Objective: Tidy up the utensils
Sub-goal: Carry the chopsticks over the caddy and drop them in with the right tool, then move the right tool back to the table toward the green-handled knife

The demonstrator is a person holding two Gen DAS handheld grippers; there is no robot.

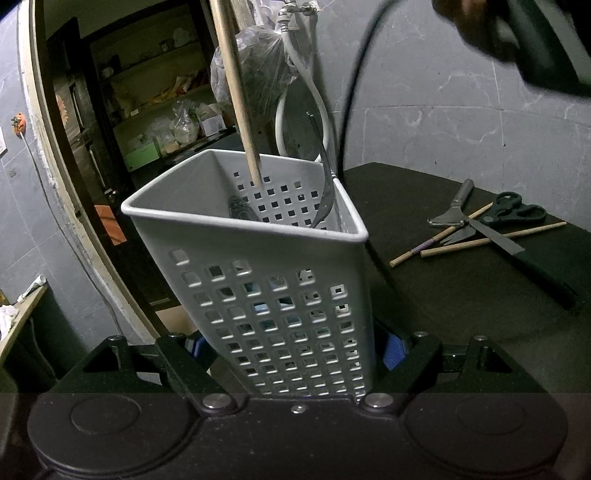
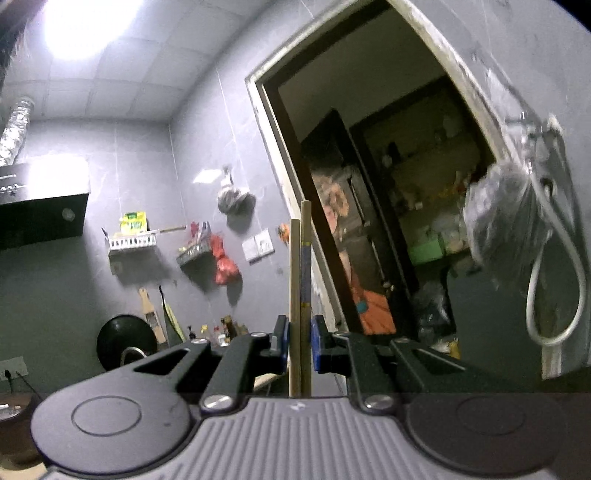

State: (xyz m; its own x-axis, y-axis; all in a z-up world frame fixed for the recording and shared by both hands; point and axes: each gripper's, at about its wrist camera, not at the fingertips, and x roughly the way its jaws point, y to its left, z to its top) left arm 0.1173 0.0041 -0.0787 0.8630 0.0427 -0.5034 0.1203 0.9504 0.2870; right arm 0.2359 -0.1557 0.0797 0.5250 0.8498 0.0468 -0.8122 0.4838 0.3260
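Note:
My left gripper (image 1: 295, 349) is shut on a white perforated utensil basket (image 1: 266, 295), its blue pads (image 1: 393, 350) pressing on both sides near the base. Inside the basket stand a wooden handle (image 1: 240, 110) and a dark curved utensil (image 1: 325, 184). My right gripper (image 2: 300, 343) is shut on two wooden chopsticks (image 2: 301, 280), held upright side by side in the air facing a doorway. On the dark table (image 1: 443, 295) to the basket's right lie scissors (image 1: 513, 210), a peeler (image 1: 452, 210), a black-handled knife (image 1: 517, 254), a fork (image 1: 460, 236) and two loose chopsticks (image 1: 491, 240).
A blurred hand (image 1: 469, 26) shows at the top right of the left wrist view. A black cable (image 1: 351, 92) arcs down behind the basket. A tap hose (image 1: 317, 96) and a plastic bag (image 1: 258, 74) hang on the grey tiled wall. The doorway (image 2: 388, 221) opens onto shelves.

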